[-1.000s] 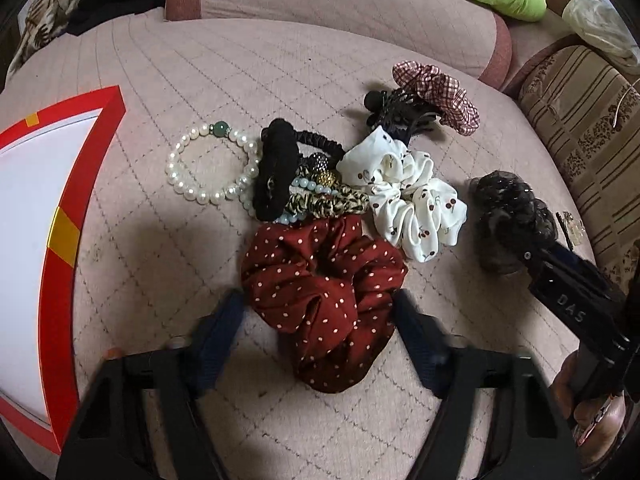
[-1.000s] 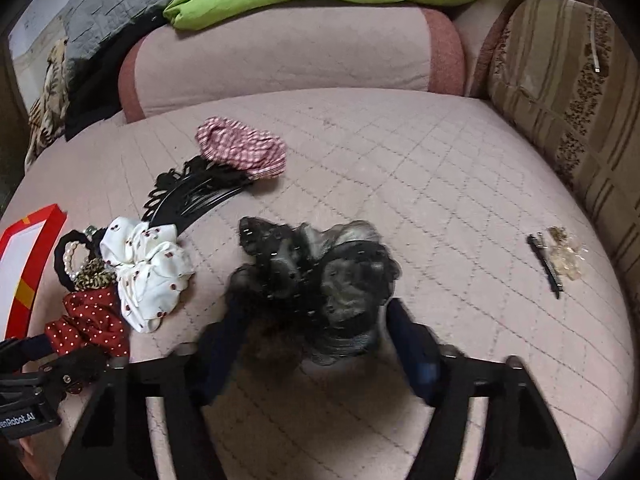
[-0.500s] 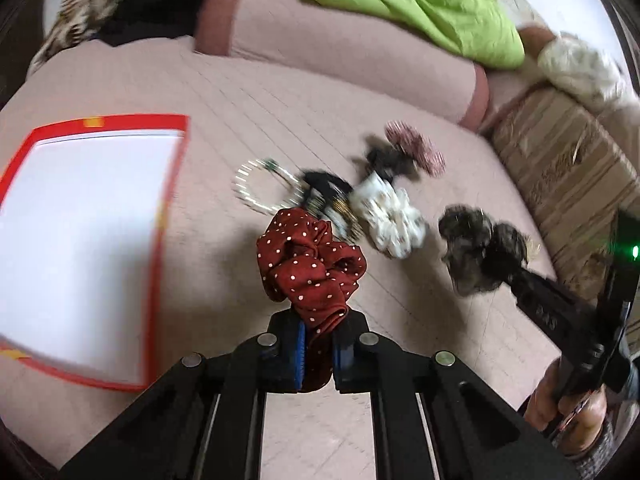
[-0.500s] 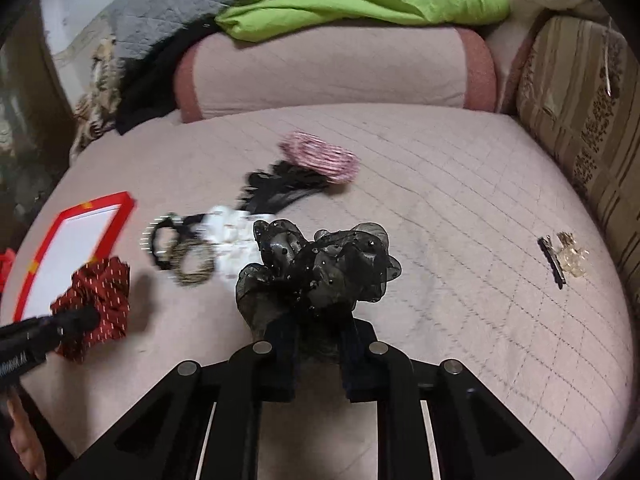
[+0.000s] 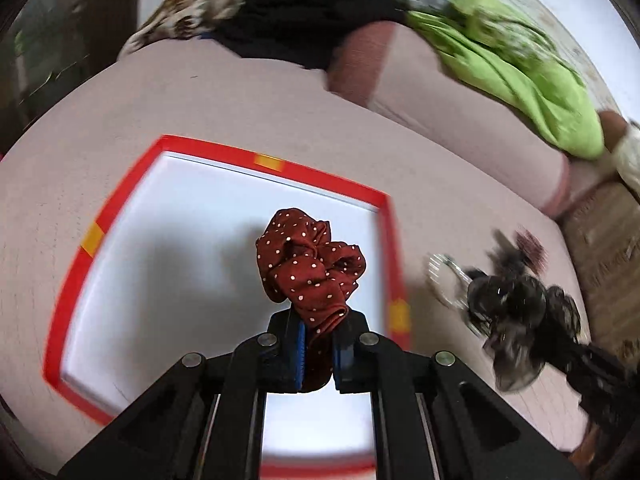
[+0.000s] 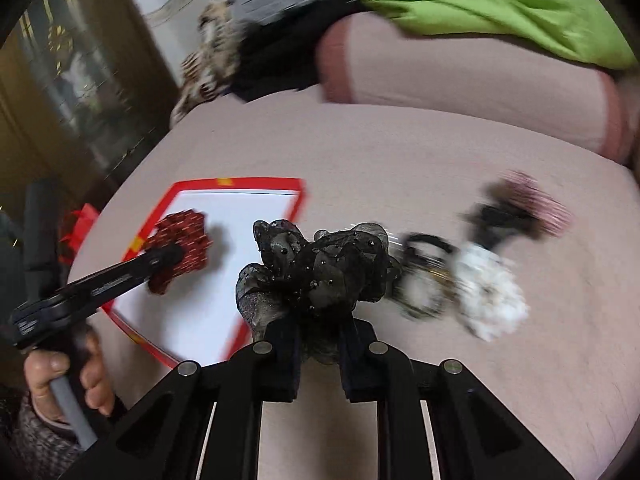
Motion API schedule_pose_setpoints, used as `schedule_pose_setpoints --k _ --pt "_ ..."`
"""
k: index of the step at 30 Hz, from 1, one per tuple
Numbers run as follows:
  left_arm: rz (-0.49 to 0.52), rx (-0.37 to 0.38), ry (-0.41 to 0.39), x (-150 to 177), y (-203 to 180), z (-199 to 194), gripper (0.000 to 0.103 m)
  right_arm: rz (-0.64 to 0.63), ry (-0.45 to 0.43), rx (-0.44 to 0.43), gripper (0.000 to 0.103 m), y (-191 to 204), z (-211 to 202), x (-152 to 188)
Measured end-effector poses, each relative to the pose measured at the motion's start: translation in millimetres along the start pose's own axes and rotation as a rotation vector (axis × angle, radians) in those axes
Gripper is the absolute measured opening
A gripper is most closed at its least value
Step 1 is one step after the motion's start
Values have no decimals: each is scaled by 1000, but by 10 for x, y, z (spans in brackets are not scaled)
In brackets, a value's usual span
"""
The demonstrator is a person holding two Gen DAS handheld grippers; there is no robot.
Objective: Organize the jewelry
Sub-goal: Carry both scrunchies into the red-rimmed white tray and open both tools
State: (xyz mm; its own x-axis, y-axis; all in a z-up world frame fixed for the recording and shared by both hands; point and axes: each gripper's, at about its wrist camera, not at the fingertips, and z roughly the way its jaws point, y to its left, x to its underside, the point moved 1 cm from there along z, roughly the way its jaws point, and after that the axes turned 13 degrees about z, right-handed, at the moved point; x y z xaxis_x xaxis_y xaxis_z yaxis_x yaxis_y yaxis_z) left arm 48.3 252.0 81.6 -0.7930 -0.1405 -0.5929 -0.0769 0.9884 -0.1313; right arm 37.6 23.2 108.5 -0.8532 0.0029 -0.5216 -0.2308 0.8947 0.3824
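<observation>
Left gripper [image 5: 318, 350] clamped on the red polka-dot scrunchie [image 5: 308, 268], held above the white floor of the red-rimmed tray [image 5: 272, 163] on the pink quilted cushion [image 6: 400, 148]. Right gripper [image 6: 318, 356] pinched on the black sheer scrunchie [image 6: 316, 264], just off the tray's right edge. Remaining pile lies right of it, blurred: white scrunchie [image 6: 490, 296], black hair ties [image 6: 424, 276], black claw clip [image 6: 500, 216], plaid scrunchie [image 6: 536, 200]. Green cloth [image 6: 500, 4] drapes the bolster behind.
</observation>
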Motion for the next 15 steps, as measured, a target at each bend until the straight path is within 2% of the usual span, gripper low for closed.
schedule_pose_setpoints --k 4,9,15 --pt "-56 -35 15 -148 393 188 9 -44 24 -11 16 444 448 -135" --pt "-88 -95 40 -284 733 428 9 -25 74 -31 16 729 979 -317" --pt "-116 -80 46 -369 909 573 10 -39 113 -3 17 878 1502 -469"
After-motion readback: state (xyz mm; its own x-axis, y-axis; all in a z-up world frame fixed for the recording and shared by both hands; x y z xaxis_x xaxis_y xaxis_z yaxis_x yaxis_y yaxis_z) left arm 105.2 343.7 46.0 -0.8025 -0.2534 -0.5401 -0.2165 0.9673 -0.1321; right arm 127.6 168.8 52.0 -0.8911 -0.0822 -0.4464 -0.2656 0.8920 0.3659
